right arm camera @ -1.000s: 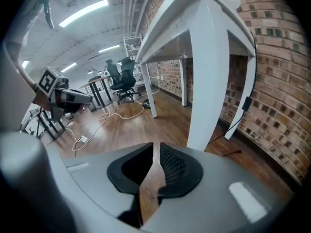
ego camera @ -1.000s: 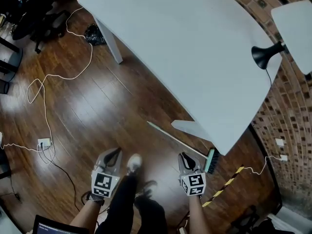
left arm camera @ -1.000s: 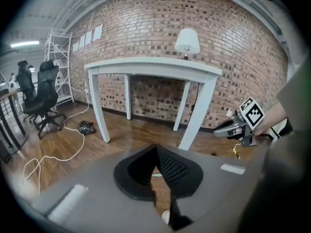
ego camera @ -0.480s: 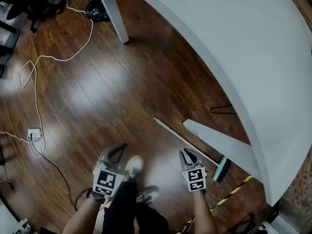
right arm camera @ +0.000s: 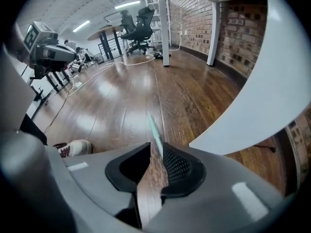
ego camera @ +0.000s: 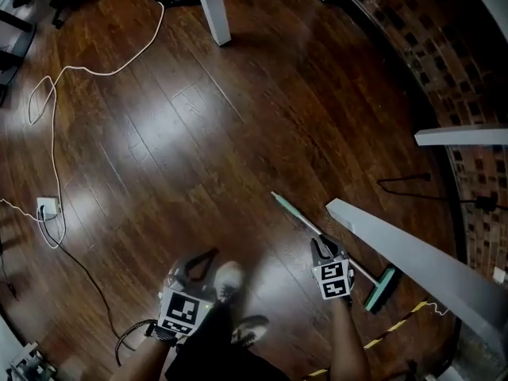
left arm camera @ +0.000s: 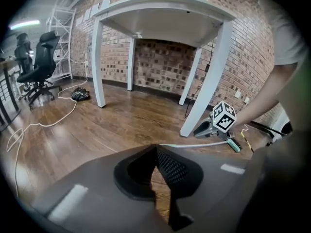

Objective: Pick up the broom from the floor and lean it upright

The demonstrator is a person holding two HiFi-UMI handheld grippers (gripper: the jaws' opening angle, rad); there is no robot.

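**A:** First the broom (ego camera: 298,215): where?

**B:** Flat on the wooden floor (ego camera: 198,133), handle pointing out into the room, green head (ego camera: 381,289) tucked just beside the slanted white table leg (ego camera: 405,248). Not lifted yet.

**A:** Anything different from a second ago?

**B:** Plenty. Much lower now, the right gripper (ego camera: 321,244), and down over the handle instead of hanging short of it by the head. Fingers opening, partly spread, straddling the handle about midway along. In the right gripper view, handle close against the mesh-faced finger (right arm camera: 179,165); not pinched, and hard to say whether touching at all.

**A:** And the left gripper (ego camera: 202,259)?

**B:** Lower too, but well apart from the broom, near the white shoe (ego camera: 228,278). Fingertips together, nothing between them, only bare floor beyond.

**A:** Meaning for the job?

**B:** Reach probably over; grasp next. Needs the fingers closed on the handle before any lift. Worth watching: a long free handle either side of the grip and a table leg close by, so likely some care in tilting it upright. Possibly a spot to lean it against that same leg or the brick wall (ego camera: 429,62) behind. Left gripper free to steady the far end, perhaps.
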